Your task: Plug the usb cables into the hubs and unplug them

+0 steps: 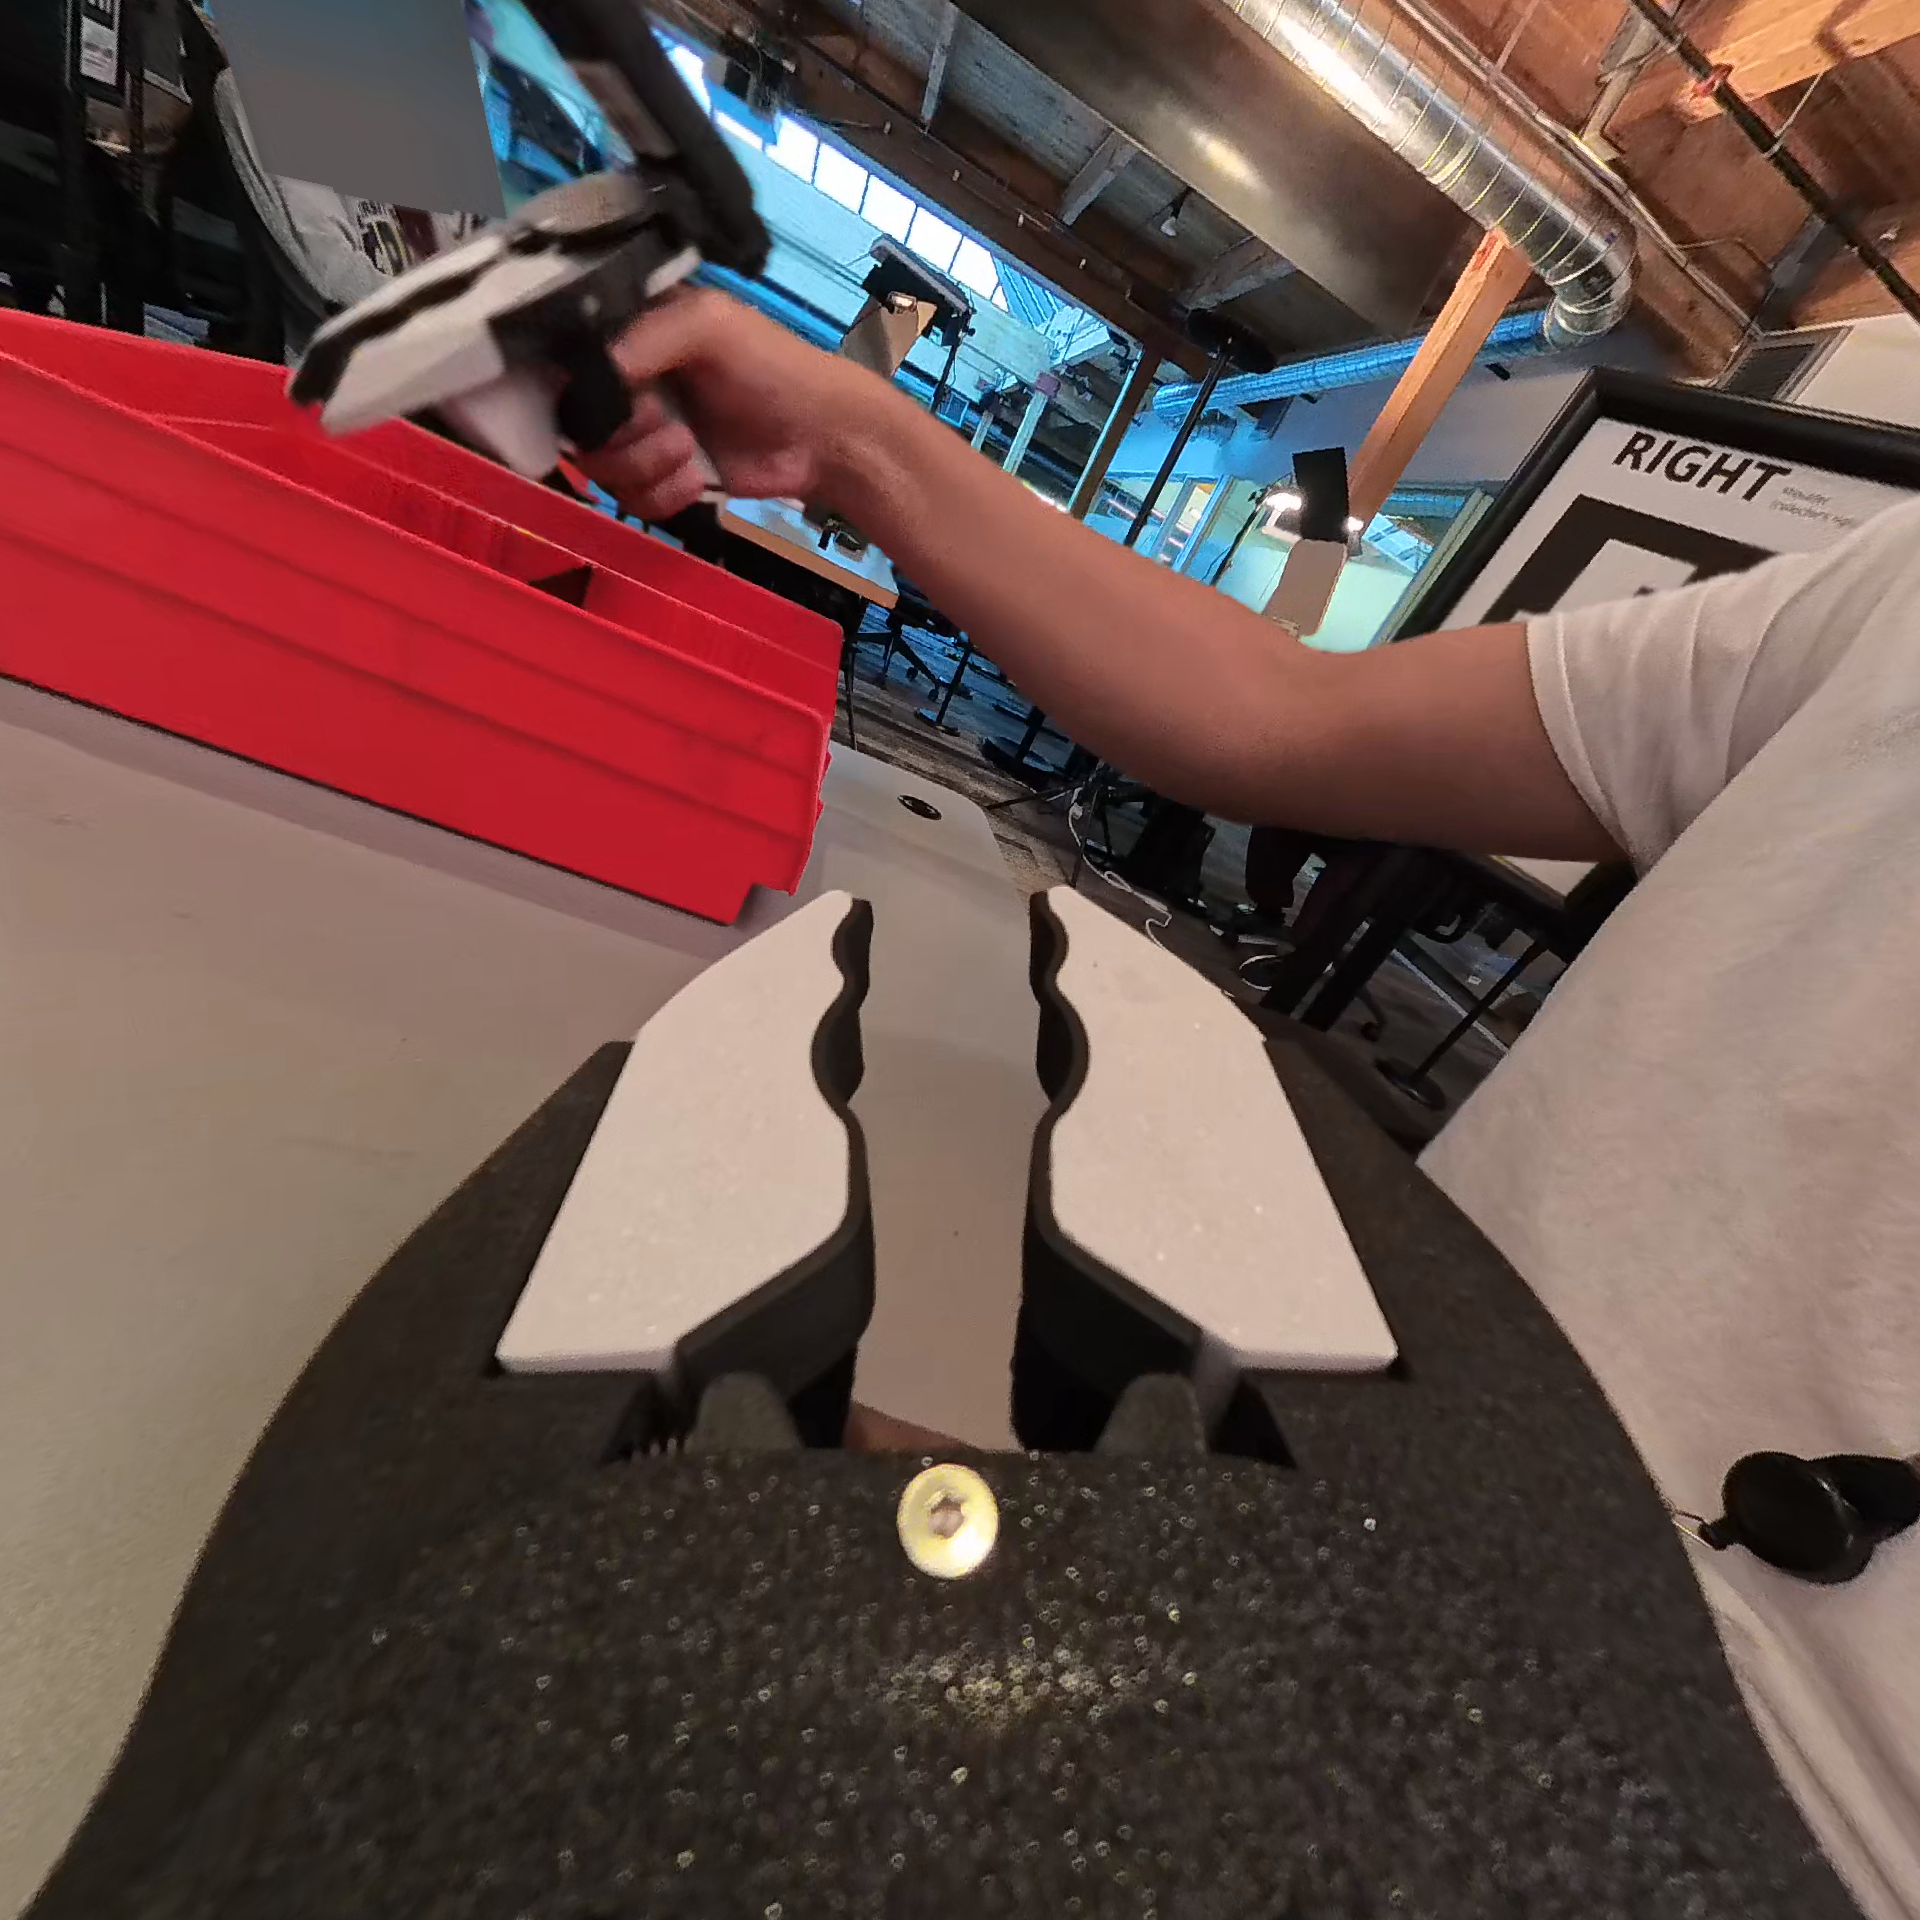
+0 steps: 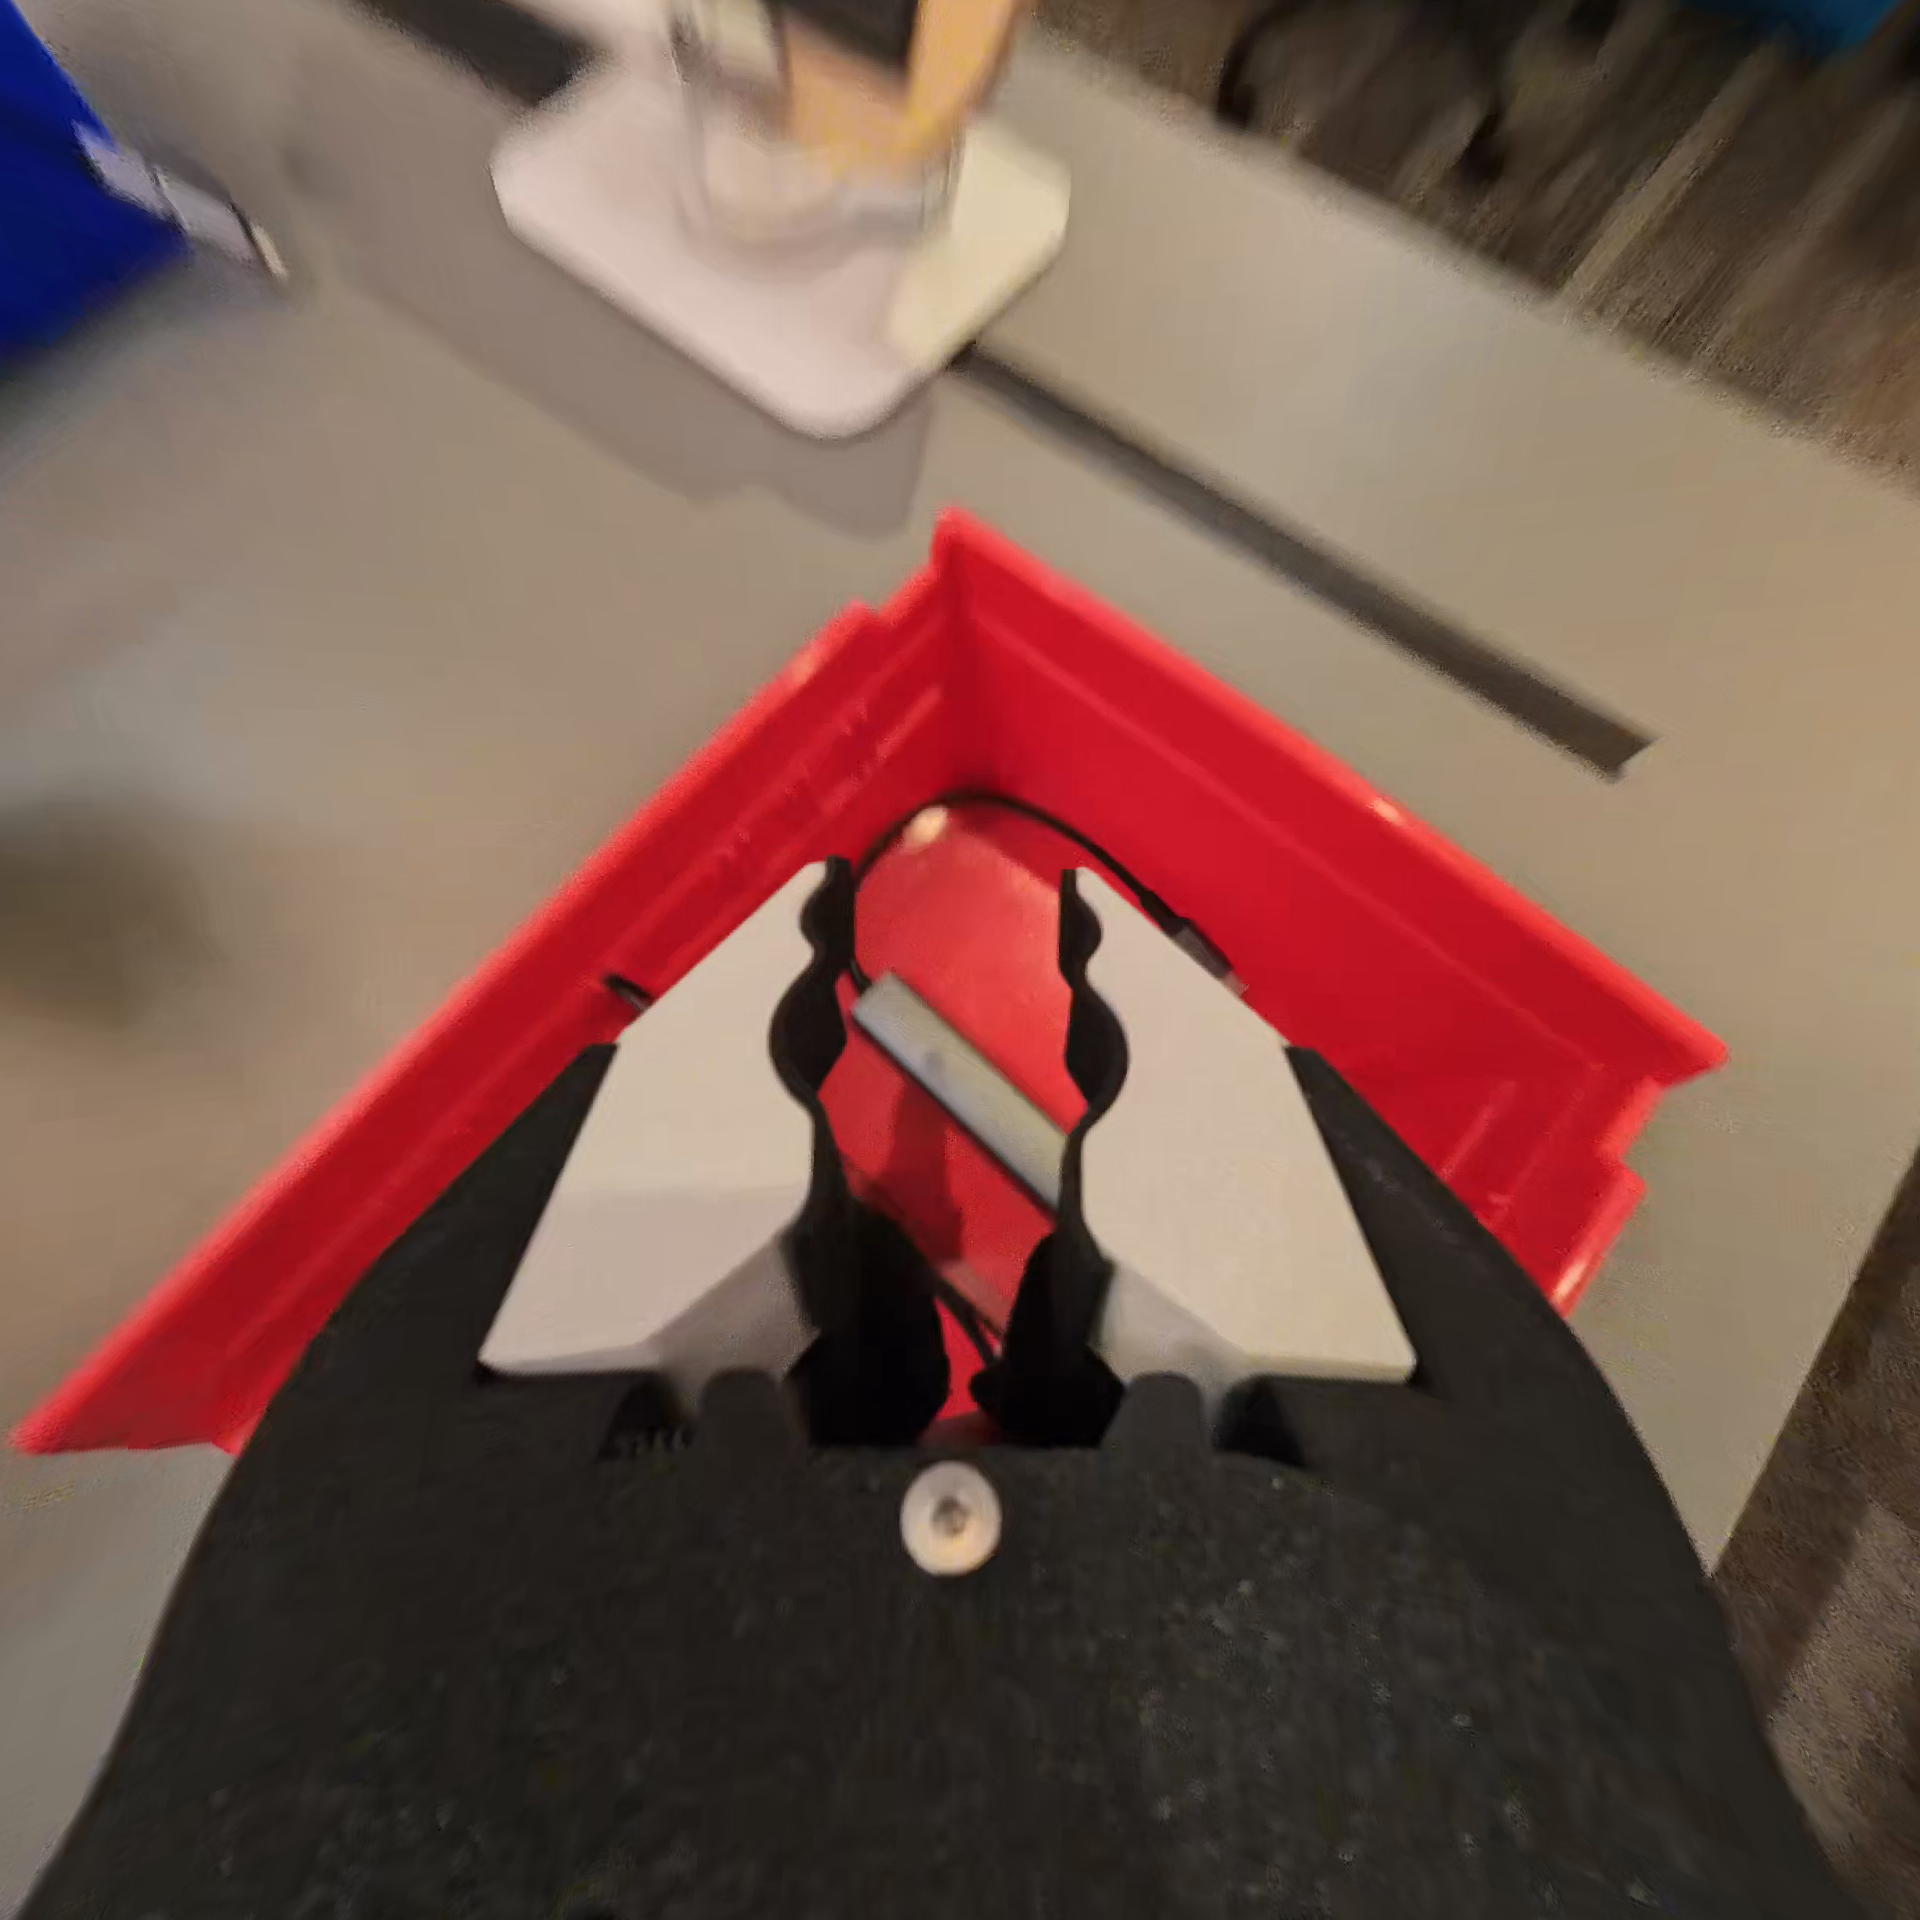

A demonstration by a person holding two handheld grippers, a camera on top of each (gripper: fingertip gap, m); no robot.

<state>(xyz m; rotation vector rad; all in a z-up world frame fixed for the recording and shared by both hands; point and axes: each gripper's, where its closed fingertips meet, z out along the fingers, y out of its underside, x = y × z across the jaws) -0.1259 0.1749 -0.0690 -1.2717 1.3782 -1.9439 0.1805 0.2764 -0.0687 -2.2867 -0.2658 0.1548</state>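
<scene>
My left gripper (image 1: 951,914) is open and empty, low over a pale grey table (image 1: 260,1091), its tips just short of the near corner of a red plastic bin (image 1: 416,644). A hand holds my right gripper (image 1: 322,390) above that bin, pointing down into it. In the right wrist view my right gripper (image 2: 951,883) is open over a corner of the red bin (image 2: 1299,831). A flat silver bar (image 2: 966,1081) with a thin black cable (image 2: 997,805) lies on the bin floor, seen between the fingers. The view is blurred.
A white square base (image 2: 831,332) with a clear object on it stands beyond the bin, a blue thing (image 2: 62,187) at the far left. A dark slot (image 2: 1299,561) runs across the table. The person's white shirt (image 1: 1714,1143) is close on the right. My right fingertips sit around 30 cm from my left ones. Between my right fingertips and the dark slot (image 2: 1299,561) there is roughly 25 cm.
</scene>
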